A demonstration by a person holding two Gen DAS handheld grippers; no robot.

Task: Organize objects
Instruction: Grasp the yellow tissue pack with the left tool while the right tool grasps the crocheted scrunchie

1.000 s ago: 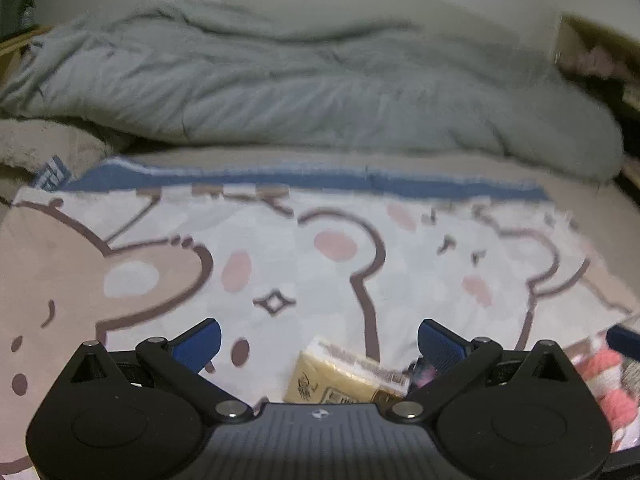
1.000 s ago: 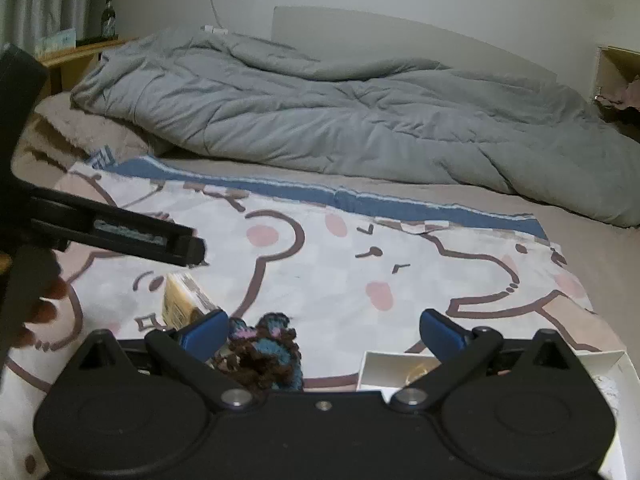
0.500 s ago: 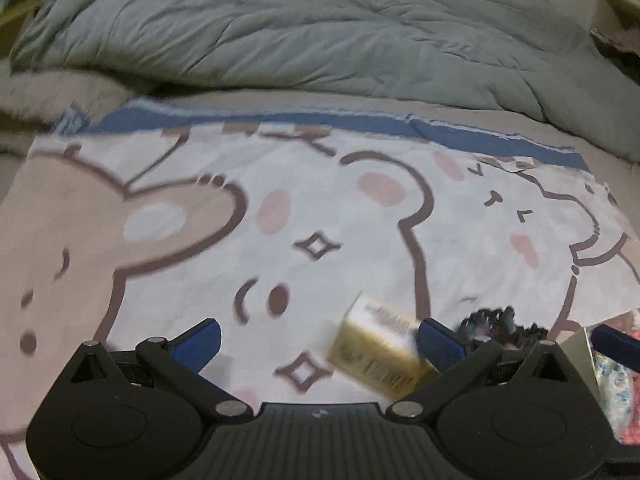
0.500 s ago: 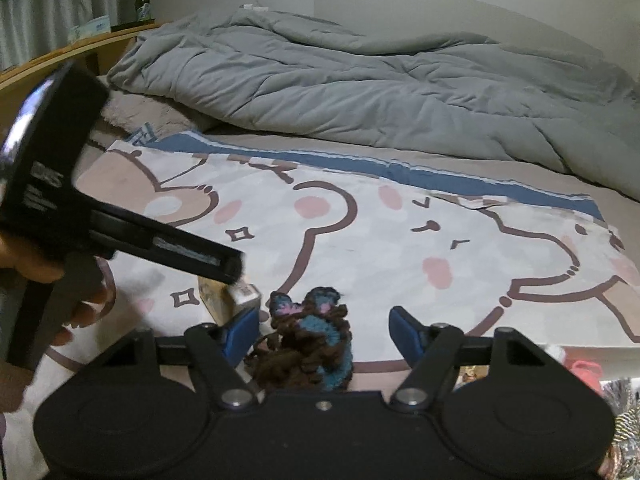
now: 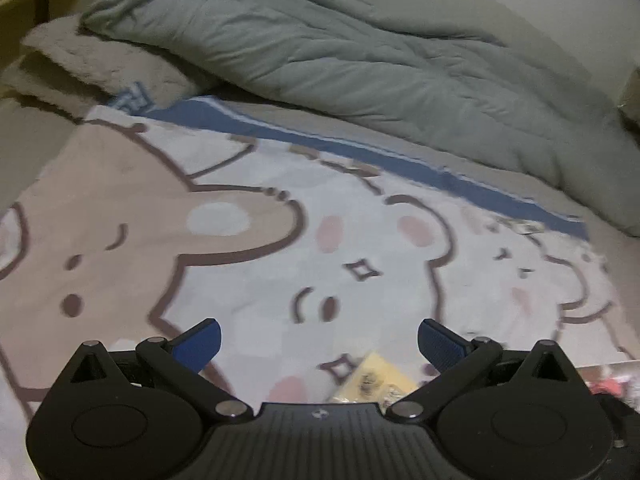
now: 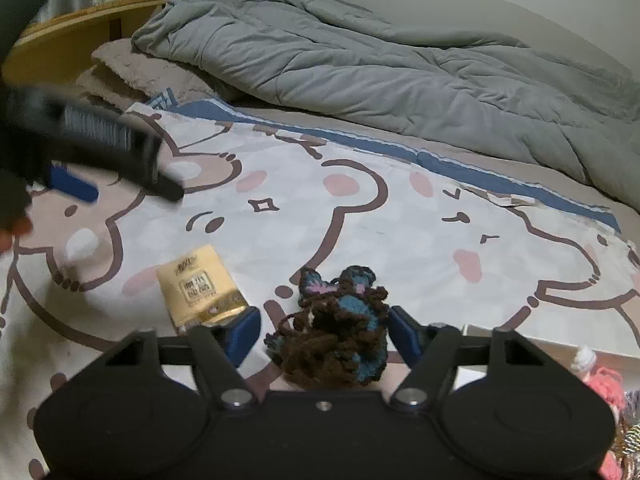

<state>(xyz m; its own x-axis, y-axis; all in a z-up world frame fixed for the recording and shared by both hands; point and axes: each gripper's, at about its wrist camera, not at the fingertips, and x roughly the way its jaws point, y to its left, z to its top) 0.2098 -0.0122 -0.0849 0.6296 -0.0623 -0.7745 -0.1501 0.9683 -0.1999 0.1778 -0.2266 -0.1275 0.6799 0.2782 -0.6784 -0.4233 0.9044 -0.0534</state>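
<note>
Home bedroom, rumpled grey duvet, cartoon bear blanket, wooden headboard shelf
</note>
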